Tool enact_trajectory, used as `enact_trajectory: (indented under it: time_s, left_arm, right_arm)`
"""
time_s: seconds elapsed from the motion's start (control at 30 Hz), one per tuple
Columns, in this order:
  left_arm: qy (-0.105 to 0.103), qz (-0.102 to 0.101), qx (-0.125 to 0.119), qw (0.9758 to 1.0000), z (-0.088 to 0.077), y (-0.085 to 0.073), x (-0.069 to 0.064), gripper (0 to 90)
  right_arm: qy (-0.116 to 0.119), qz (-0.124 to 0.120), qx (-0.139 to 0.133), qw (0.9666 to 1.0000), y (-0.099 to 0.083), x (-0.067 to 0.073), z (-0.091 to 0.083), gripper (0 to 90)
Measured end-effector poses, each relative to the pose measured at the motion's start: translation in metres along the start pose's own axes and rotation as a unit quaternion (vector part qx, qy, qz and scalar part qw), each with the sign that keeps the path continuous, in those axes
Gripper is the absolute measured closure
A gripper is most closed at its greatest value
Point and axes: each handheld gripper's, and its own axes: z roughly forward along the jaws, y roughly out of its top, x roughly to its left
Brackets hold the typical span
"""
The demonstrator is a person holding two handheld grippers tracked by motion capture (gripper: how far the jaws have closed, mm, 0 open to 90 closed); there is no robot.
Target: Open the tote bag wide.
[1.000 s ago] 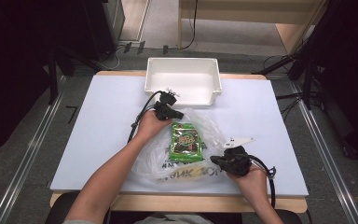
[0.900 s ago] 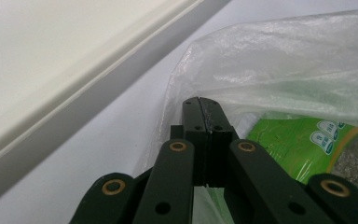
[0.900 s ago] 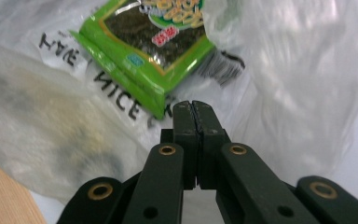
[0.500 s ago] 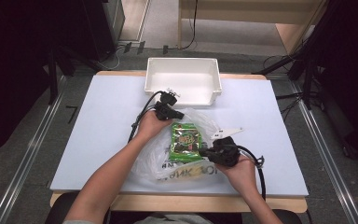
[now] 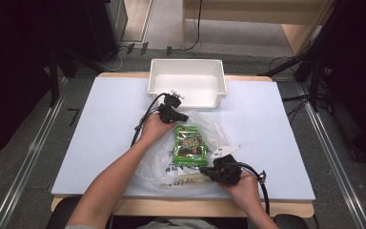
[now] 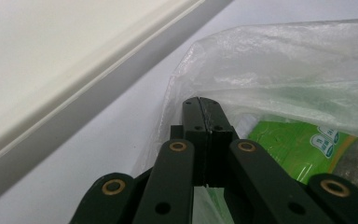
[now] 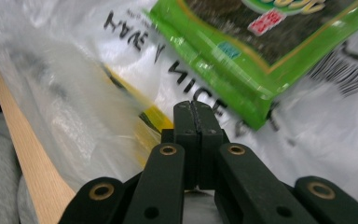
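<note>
High view: thin clear plastic bag [image 5: 190,152] lying mid-table, flat green snack packet [image 5: 189,145] inside; left gripper [image 5: 183,116] at its far edge, right gripper [image 5: 208,172] at its near edge; white rectangular plastic tray [image 5: 187,82] beyond.
Left gripper view: 2 jaws pressed together, pinching the bag's rim.
Right gripper view: 2 jaws pressed together over the bag's printed film; whether they pinch it cannot be told.

Even overhead light on the pale table [image 5: 100,143]; dark surroundings. Soft glare on the plastic bag [image 6: 279,60] beyond the left gripper [image 6: 200,103]. Motion blur above the right gripper [image 7: 194,108]; near links sharp.
</note>
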Motion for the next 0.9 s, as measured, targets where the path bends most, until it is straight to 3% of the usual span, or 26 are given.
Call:
enact_trajectory:
  time_s: [0.4, 0.6, 0.9]
  left_arm:
    - [-0.001, -0.005, -0.003, 1.0, 0.0, 0.0, 0.001, 90.0]
    - [0.001, -0.003, -0.001, 1.0, 0.0, 0.0, 0.0, 90.0]
    - [0.0, -0.002, 0.002, 1.0, -0.001, 0.0, -0.001, 90.0]
  right_arm:
    - [0.02, -0.007, 0.019, 0.9996, -0.009, 0.01, 0.002, 90.0]
    - [-0.009, 0.003, -0.021, 0.9997, 0.016, -0.003, -0.017, 90.0]
    - [-0.033, -0.001, -0.046, 0.9984, 0.053, -0.017, -0.024, 90.0]
